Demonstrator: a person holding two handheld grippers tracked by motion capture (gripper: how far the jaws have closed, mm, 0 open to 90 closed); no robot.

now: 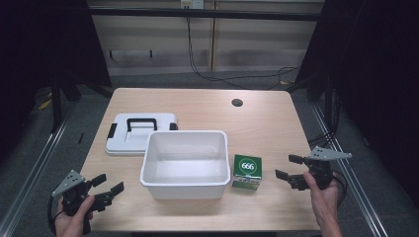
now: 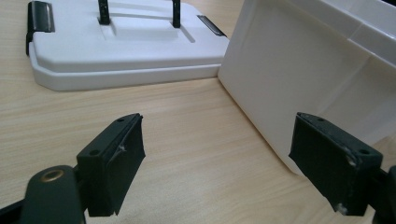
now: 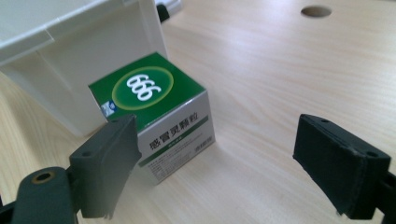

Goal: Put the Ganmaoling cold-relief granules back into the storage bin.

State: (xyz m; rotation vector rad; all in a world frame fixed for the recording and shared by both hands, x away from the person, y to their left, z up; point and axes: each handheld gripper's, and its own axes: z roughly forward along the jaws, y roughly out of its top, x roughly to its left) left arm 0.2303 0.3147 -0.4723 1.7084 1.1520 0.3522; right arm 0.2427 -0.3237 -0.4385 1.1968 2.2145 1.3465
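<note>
An empty white plastic bin (image 1: 185, 163) stands in the middle of the wooden table. Its white lid (image 1: 141, 132) with a black handle lies flat just behind it to the left. A green and white box marked 666 (image 1: 247, 171) stands right beside the bin's right wall. My left gripper (image 1: 108, 187) is open near the front left corner, pointing at the bin (image 2: 308, 79) and lid (image 2: 121, 51). My right gripper (image 1: 288, 167) is open at the right, a short way from the box (image 3: 156, 112), jaws wide with nothing between them.
A round cable hole (image 1: 237, 102) sits at the table's far right. Bare tabletop (image 1: 276, 123) stretches behind the box. Metal rails (image 1: 346, 182) and cables run along the floor on both sides.
</note>
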